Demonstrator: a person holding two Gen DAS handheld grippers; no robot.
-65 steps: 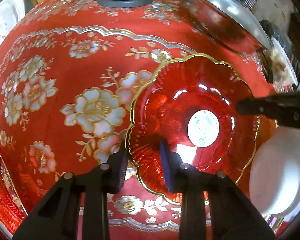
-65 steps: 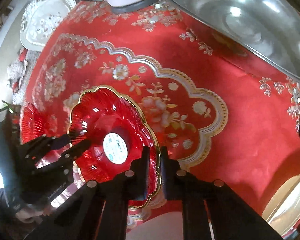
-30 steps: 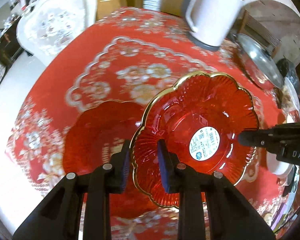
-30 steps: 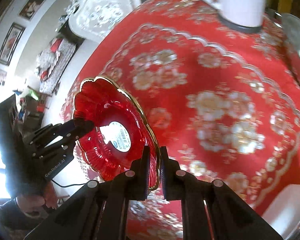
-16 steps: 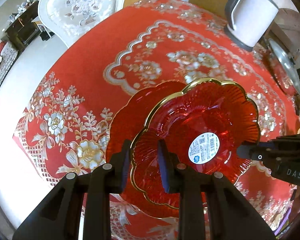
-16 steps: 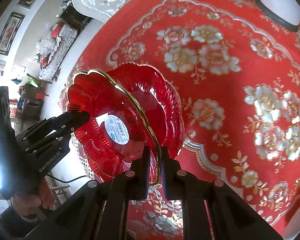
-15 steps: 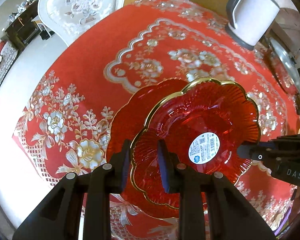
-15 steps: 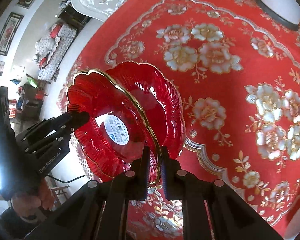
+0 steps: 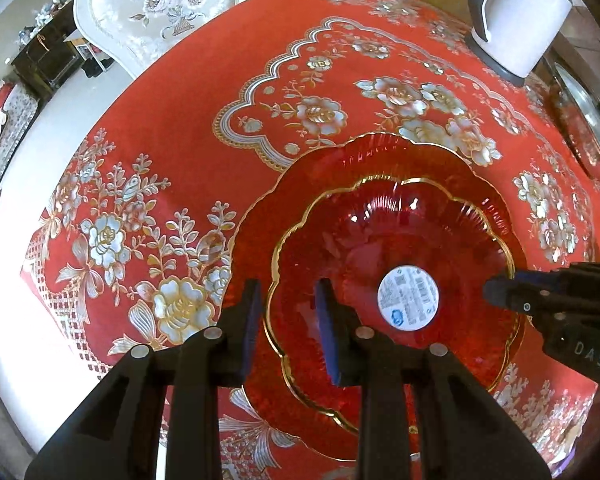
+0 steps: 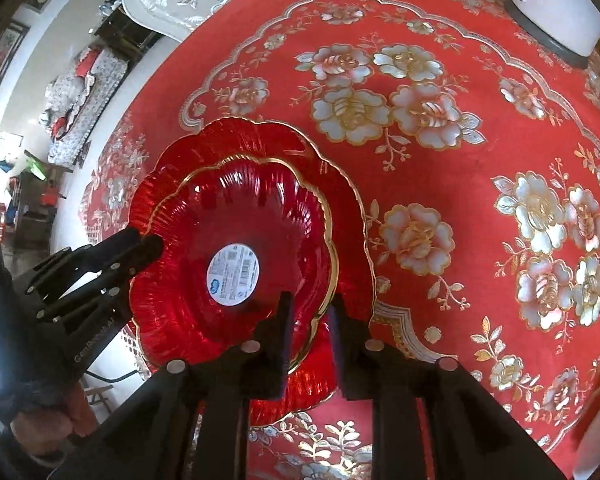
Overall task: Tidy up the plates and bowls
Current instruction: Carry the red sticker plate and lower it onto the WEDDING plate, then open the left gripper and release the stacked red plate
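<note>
A red glass bowl (image 9: 400, 232) with a gold scalloped rim and a white sticker sits nested in a larger red scalloped plate (image 9: 340, 160) on the red floral tablecloth. My left gripper (image 9: 288, 292) is shut on the bowl's near-left rim, one finger inside and one outside. From the right, my right gripper (image 9: 496, 288) reaches the opposite rim. In the right wrist view the bowl (image 10: 240, 208) lies in the plate (image 10: 340, 168), and my right gripper (image 10: 310, 300) straddles the rim with its jaws slightly parted. The left gripper (image 10: 148, 246) holds the far rim.
A white and grey kettle (image 9: 516, 12) stands at the far right of the table, a metal pot lid (image 9: 584, 120) beyond it. A white upholstered chair (image 9: 160, 12) is at the far side. The table edge (image 9: 40, 280) drops off to the left.
The bowl has come down from above the plate and now rests centred in it. The right gripper's fingers have parted a little at the rim; the left gripper's gap is unchanged.
</note>
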